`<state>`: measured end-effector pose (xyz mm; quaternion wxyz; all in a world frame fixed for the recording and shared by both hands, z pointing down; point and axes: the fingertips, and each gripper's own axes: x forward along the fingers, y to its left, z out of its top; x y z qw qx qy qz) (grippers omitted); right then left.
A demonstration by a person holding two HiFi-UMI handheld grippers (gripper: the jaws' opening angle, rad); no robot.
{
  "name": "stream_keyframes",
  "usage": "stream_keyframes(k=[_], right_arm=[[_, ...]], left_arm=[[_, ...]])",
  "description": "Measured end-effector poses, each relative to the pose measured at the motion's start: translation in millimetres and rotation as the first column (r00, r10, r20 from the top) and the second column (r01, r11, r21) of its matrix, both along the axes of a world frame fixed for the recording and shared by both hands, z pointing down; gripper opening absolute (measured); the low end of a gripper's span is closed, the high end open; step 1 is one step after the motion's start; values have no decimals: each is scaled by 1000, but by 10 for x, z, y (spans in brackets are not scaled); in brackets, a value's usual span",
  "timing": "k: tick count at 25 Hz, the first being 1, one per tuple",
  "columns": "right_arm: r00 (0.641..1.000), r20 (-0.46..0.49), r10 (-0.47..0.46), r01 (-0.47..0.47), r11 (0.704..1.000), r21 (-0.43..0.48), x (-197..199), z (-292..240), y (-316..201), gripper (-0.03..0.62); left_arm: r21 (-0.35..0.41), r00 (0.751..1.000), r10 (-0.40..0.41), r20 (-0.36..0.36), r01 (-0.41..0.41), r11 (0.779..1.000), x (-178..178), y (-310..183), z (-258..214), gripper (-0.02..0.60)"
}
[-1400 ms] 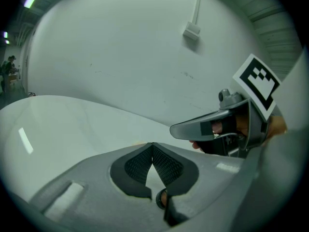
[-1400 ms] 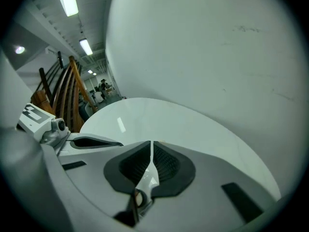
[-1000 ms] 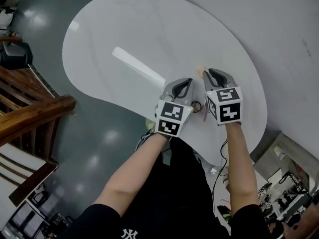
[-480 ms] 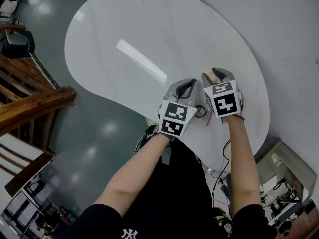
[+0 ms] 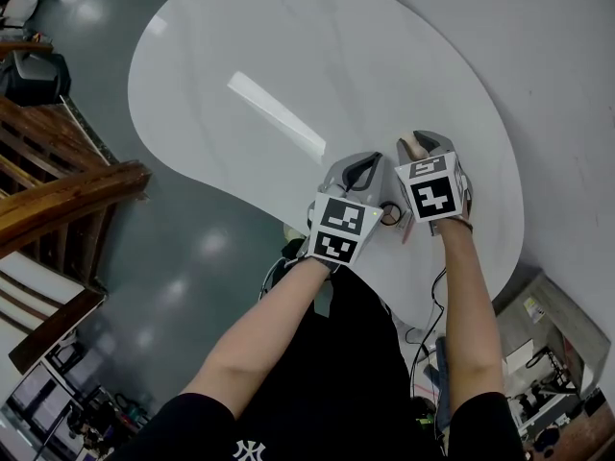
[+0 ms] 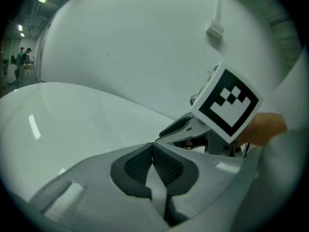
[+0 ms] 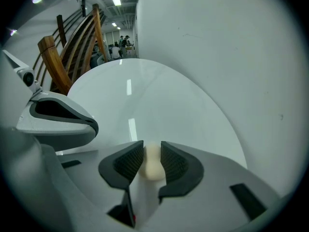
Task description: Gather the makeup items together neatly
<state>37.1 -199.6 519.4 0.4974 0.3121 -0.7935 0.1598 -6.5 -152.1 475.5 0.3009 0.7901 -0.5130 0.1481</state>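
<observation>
My right gripper has a beige makeup sponge between its pads; the jaws are closing and both pads touch it. The sponge shows at the jaw tips over the white table. Close on its left, my left gripper is shut with nothing in it, its pads meeting at the tip. Between the two grippers lie a small dark ring-like item and a thin pinkish stick, both largely hidden.
The table's near edge runs just under my wrists, with grey floor beyond. Wooden chairs stand left of the table. A pale wall borders the table's right side. Equipment and cables sit on the floor at lower right.
The sponge lay on the table just beyond the right jaws; now it sits between them. Both grippers have shifted slightly nearer and to the right.
</observation>
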Motion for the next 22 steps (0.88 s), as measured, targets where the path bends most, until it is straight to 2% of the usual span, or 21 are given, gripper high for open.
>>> stream_keyframes(k=[4,8,11,16,22], right_arm=[[996,62,59,-61,998,28,27,-46,-33,107],[970,194,149,-161,986,47,91,-225,-66,104],[928,301,220,-244,969,43,179,-371,-74,104],[856,411,315,-353,936,18,389,-590,39,104],[740,526,420,-494,869,0,702,-759,294,104]], left_arm=[[7,1000,6,2,-6,1000,4,20,-23,9],[19,1000,21,3,-21,1000,39,70,-77,9],[30,999,39,3,-39,999,110,110,-123,9],[48,997,74,-1,-74,996,264,209,-230,9],[83,993,122,0,-122,989,395,344,-337,9]])
